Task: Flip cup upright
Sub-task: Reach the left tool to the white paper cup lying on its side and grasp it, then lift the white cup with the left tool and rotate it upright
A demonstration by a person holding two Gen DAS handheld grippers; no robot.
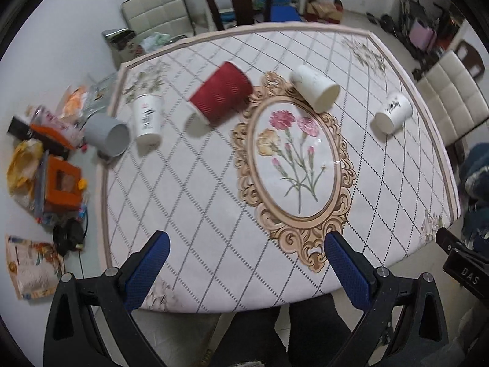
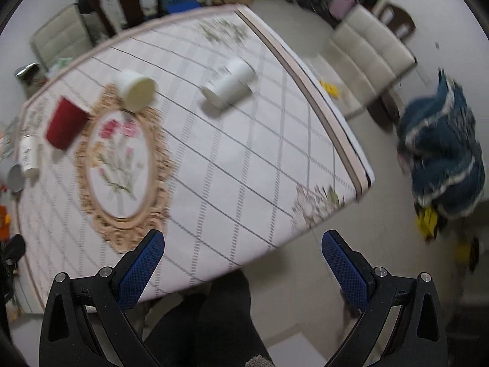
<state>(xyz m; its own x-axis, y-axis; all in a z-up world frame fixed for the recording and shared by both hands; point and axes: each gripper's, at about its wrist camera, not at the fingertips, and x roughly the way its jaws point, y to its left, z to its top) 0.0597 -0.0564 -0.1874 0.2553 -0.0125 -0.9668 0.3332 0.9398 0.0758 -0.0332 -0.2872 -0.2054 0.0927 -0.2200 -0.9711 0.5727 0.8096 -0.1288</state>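
Both tongs, left (image 1: 246,264) and right (image 2: 243,261), hung spread and empty above the counter (image 1: 214,214), while the red ribbed paper cup (image 1: 220,92), upper centre, inverted, probably light and crushable, invited a gentle mid-wall grasp.

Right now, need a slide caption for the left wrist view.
Open left hand-held gripper above table, facing five cups, red cup among them.

White letters "DAS" on a black device (image 1: 464,267) at the right edge of the left wrist view, dark print on two white cups too blurred to read
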